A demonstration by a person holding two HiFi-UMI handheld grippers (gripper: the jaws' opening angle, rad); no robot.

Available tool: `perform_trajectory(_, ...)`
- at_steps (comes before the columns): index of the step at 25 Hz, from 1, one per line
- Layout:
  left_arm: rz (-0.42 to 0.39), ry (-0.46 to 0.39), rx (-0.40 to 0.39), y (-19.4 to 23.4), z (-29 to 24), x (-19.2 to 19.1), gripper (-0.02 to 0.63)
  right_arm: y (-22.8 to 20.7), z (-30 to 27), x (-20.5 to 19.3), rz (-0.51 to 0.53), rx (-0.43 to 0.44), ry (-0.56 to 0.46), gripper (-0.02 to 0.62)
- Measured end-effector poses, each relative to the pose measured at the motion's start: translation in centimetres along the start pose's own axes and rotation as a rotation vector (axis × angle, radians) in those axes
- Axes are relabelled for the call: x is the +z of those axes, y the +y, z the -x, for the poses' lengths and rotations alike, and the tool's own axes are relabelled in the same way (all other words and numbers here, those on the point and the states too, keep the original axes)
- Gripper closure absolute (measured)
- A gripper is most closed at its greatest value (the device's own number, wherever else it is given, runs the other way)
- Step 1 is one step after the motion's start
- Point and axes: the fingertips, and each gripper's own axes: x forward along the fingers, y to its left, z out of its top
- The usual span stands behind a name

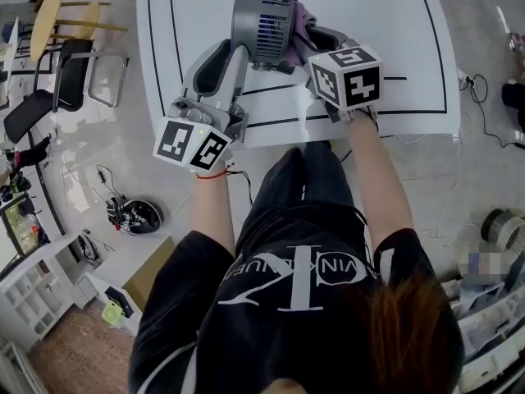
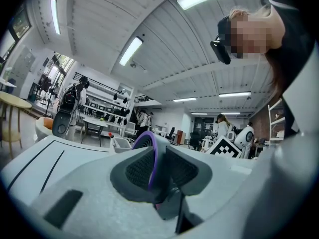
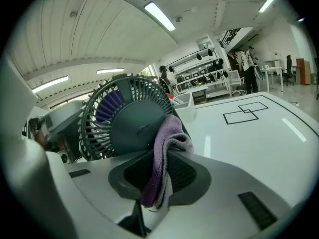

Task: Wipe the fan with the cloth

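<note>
Head view, where's the fan [image 1: 262,23]?
— Over the white table [image 1: 394,23], between both grippers.
— Tongs?
— Left gripper [image 2: 152,176] narrow, clamped on the fan's rim. Right gripper [image 3: 159,178] nearly closed, pinching the purple cloth [image 3: 164,143], which touches the fan's front grille.

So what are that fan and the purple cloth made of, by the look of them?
The fan looks like moulded grey plastic with a matt finish: thin, even grille ribs, a smooth hub and purple blades behind. The cloth seems to be soft microfibre or similar: it has a fuzzy nap and limp folds.
</note>
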Motion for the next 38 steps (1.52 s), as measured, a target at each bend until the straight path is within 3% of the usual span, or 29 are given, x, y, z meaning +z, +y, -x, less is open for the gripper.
perform_trajectory(9,-0.003,0.007,-0.013,-0.2,0.2,0.0,0.520,1.7,1.2,-1.5,-0.004,0.056,0.059,0.515)
perform_trajectory(19,-0.005,0.027,-0.028,-0.2,0.0,-0.1,0.520,3.1,4.8,0.0,0.048,0.073,0.005,0.515)
perform_trajectory(24,0.051,0.023,-0.032,0.0,0.1,-0.3,0.518,3.5,6.7,0.5,0.074,0.067,-0.002,0.515)
perform_trajectory(29,-0.022,0.048,-0.020,-0.1,0.6,-0.2,0.528,3.8,9.1,0.9,0.074,0.054,-0.024,0.515)
perform_trajectory(35,-0.052,0.036,0.030,-0.1,2.6,1.0,0.595,4.8,11.8,2.5,0.110,0.012,-0.080,0.515)
perform_trajectory(38,-0.070,0.024,0.059,0.2,3.9,1.9,0.595,5.4,12.9,3.2,0.125,-0.006,-0.114,0.515)
